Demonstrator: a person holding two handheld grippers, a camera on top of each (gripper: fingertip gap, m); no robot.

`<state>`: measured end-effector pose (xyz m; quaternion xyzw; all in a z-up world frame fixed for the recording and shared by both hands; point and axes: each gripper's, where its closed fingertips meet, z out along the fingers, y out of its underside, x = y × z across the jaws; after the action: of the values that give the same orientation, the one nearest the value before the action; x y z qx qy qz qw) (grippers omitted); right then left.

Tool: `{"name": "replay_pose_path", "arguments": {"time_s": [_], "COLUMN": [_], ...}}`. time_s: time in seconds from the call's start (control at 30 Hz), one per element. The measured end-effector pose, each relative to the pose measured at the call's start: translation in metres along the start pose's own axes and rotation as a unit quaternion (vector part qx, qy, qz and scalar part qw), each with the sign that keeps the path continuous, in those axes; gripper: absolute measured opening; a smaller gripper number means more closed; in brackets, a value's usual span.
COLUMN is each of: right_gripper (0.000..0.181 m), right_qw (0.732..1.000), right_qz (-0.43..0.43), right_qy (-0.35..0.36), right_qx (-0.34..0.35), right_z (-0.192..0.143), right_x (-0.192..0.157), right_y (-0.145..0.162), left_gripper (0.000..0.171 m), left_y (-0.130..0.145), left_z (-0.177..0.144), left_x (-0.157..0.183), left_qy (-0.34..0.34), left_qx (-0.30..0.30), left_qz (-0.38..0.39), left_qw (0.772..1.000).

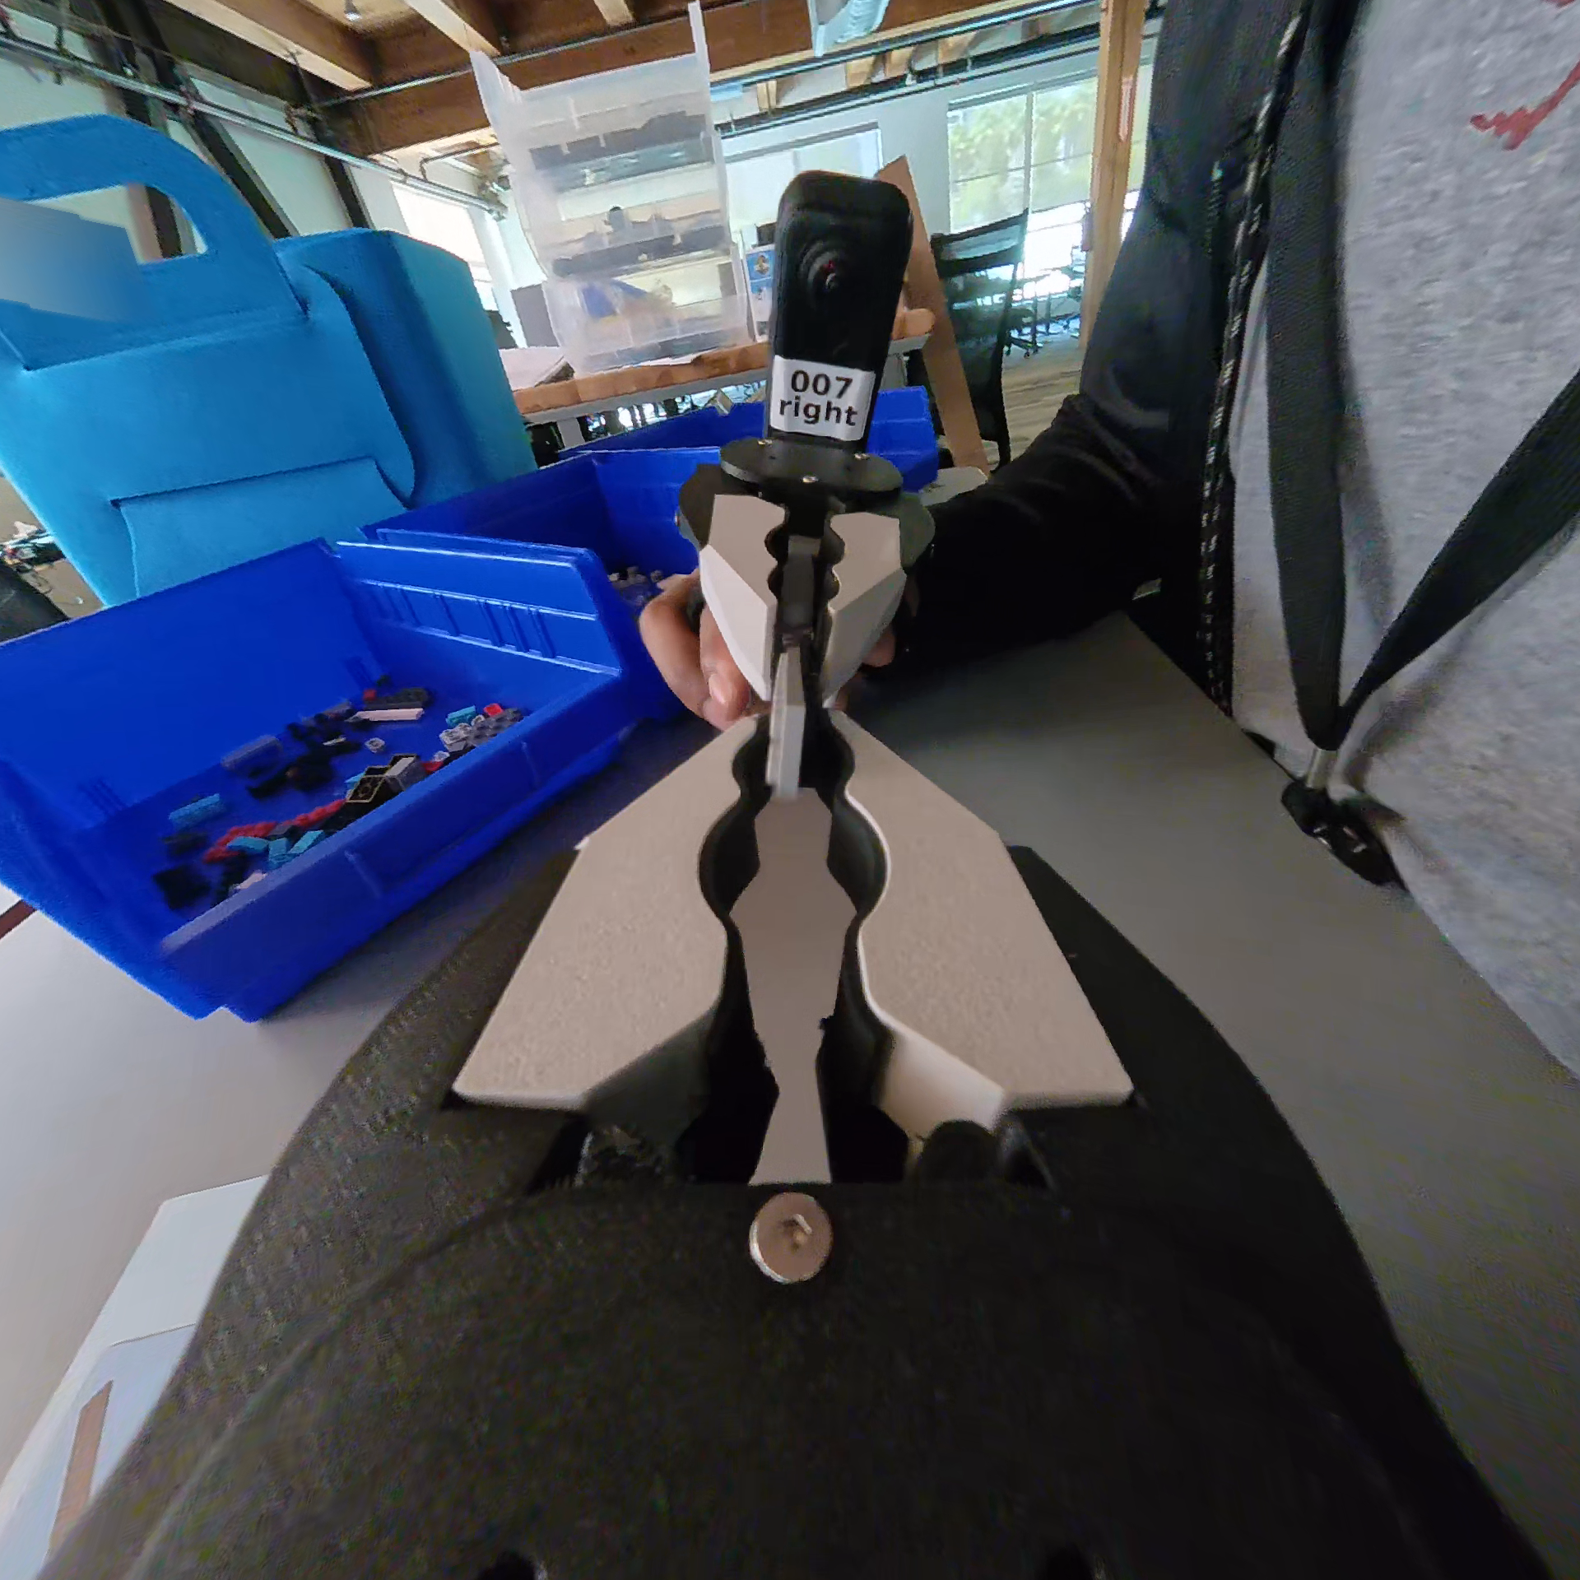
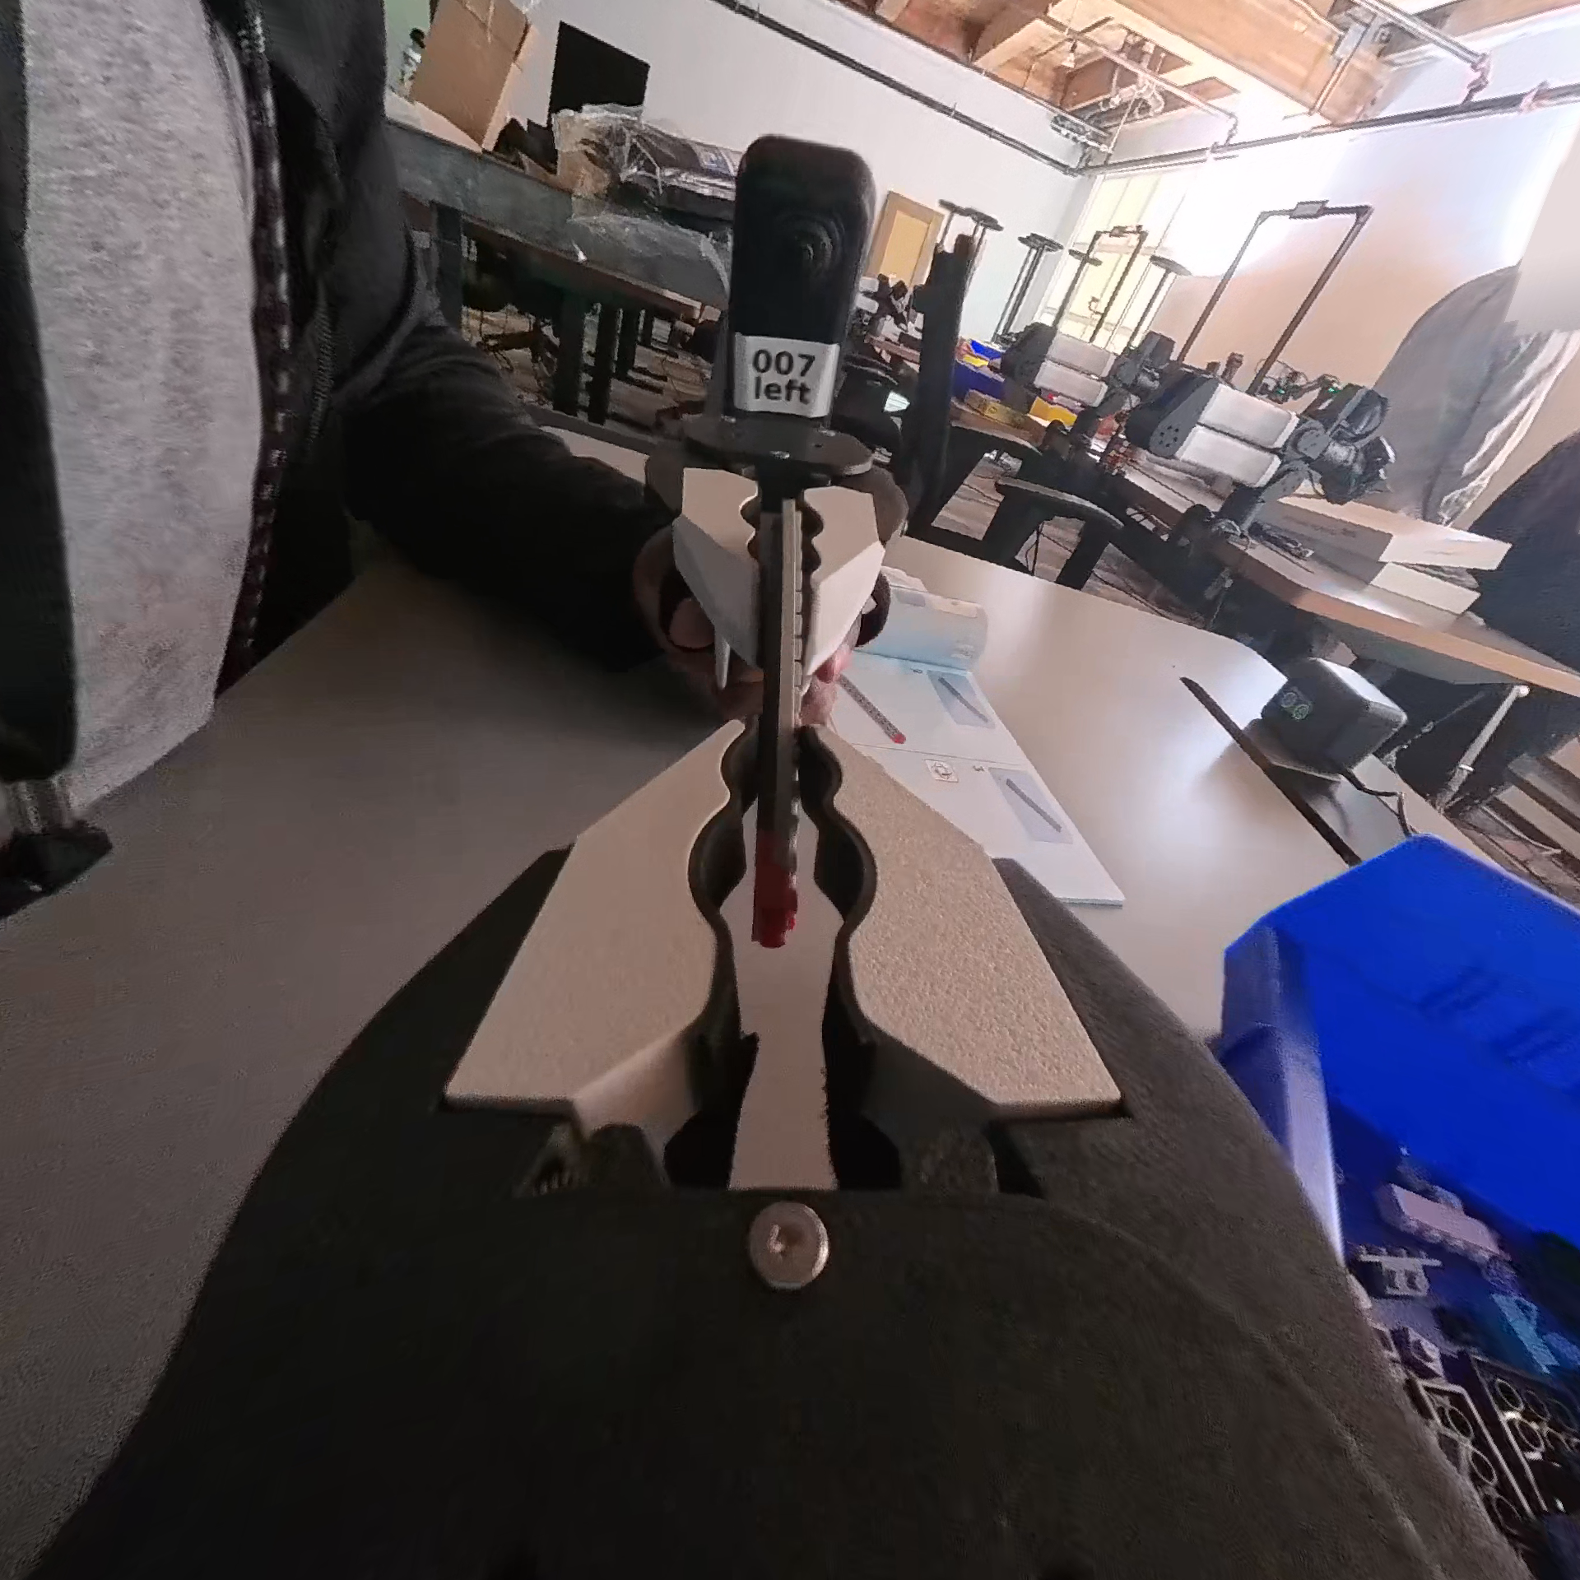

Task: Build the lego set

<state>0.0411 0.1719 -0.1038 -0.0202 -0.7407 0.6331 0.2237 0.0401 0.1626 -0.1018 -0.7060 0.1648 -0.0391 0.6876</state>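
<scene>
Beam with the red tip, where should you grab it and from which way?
Probably at its ends, squeezing the flat sides, coming along its length: it's long and thin. The right gripper pinches the beam behind the red tip; the left gripper holds the other end.

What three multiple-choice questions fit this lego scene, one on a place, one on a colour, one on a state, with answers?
1. Where do the loose lego pieces lie? A on a plate; B in the blue bin; C in a red bowl.
2. What colour is the small piece at the grey beam's near end? A red; B yellow; C green.
3. How is the right gripper? A wide open; B open around a cup; C shut on the grey beam.
Answers: B, the pieces sit inside the bin's walls; A, the end piece is plainly red; C, its fingertips pinch the beam.
</scene>
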Motion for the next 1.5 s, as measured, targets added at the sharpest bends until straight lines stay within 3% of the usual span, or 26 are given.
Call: {"name": "replay_pose_path", "arguments": {"time_s": [0.3, 0.47, 0.67, 1.03, 1.2, 1.33, 1.43, 1.5], "right_gripper": [0.011, 0.011, 0.012, 0.03, 0.034, 0.034, 0.034, 0.034], "right_qw": [0.998, 0.981, 0.946, 0.949, 0.964, 0.975, 0.978, 0.977], "right_qz": [-0.031, -0.087, -0.155, -0.129, -0.091, -0.013, 0.028, 0.034], "right_qy": [0.01, 0.045, 0.038, -0.011, 0.02, 0.065, 0.072, 0.081], "right_qx": [-0.058, -0.169, -0.283, -0.287, -0.25, -0.211, -0.193, -0.192], "right_z": [0.003, -0.003, -0.01, -0.013, -0.013, -0.01, -0.006, -0.006], "right_x": [-0.002, 0.012, 0.01, -0.009, 0.0, 0.015, 0.017, 0.02], "right_y": [0.02, 0.053, 0.089, 0.091, 0.075, 0.066, 0.065, 0.066], "left_gripper": [0.008, 0.047, 0.048, 0.048, 0.057, 0.063, 0.075, 0.082], "left_y": [0.016, 0.026, 0.018, 0.026, 0.019, 0.021, 0.033, 0.049], "left_z": [-0.001, -0.011, -0.017, -0.014, -0.031, -0.063, -0.07, -0.065], "left_x": [0.0, -0.018, -0.026, -0.027, -0.054, -0.101, -0.123, -0.133], "left_qy": [-0.029, -0.079, -0.104, -0.109, -0.166, -0.252, -0.247, -0.24], "left_qx": [-0.058, -0.092, -0.085, -0.116, -0.103, -0.087, -0.136, -0.213], "left_qz": [0.022, 0.014, 0.013, 0.025, -0.039, -0.201, -0.308, -0.328], "left_qw": [0.998, 0.992, 0.991, 0.987, 0.98, 0.943, 0.909, 0.888]}}
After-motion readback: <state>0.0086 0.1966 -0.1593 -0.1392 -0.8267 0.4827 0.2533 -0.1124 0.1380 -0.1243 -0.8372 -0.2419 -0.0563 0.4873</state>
